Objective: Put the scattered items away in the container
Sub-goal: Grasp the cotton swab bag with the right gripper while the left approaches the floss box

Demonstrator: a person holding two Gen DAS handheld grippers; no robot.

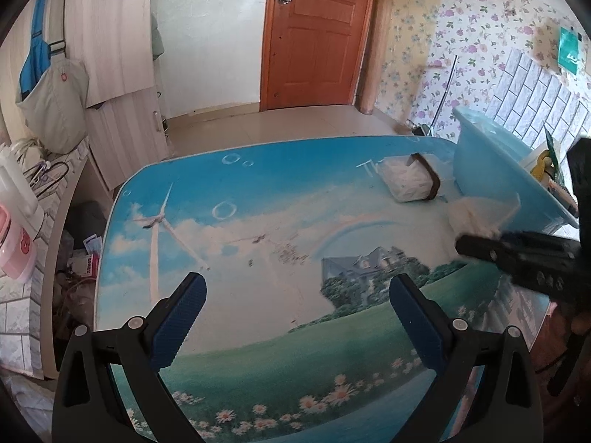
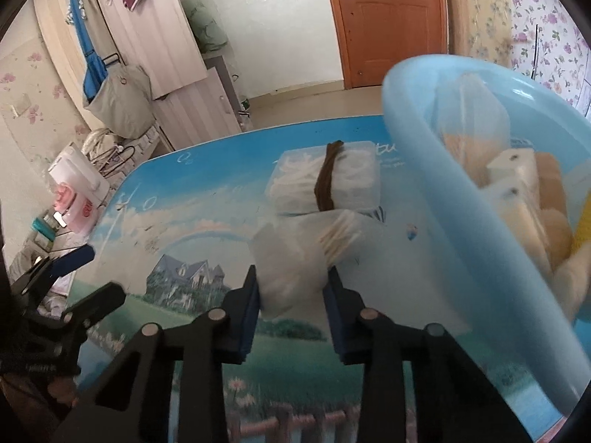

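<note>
My right gripper [image 2: 293, 280] is shut on a clear plastic bag of cotton swabs [image 2: 306, 254], held just above the table beside the light blue basin [image 2: 436, 170]. The bag also shows in the left wrist view [image 1: 476, 214], with the right gripper [image 1: 480, 249] at the far right. A clear box of white swabs with a brown band [image 2: 328, 181] lies on the table beyond it, also in the left wrist view [image 1: 410, 179]. The basin [image 1: 491, 162] holds several items. My left gripper [image 1: 295, 288] is open and empty over the table's middle.
The table [image 1: 258, 221] has a printed sky and meadow top. A counter with a pink container [image 1: 14, 251] stands to the left. A wooden door [image 1: 317, 33] is at the back and a floral wall [image 1: 461, 37] at the right.
</note>
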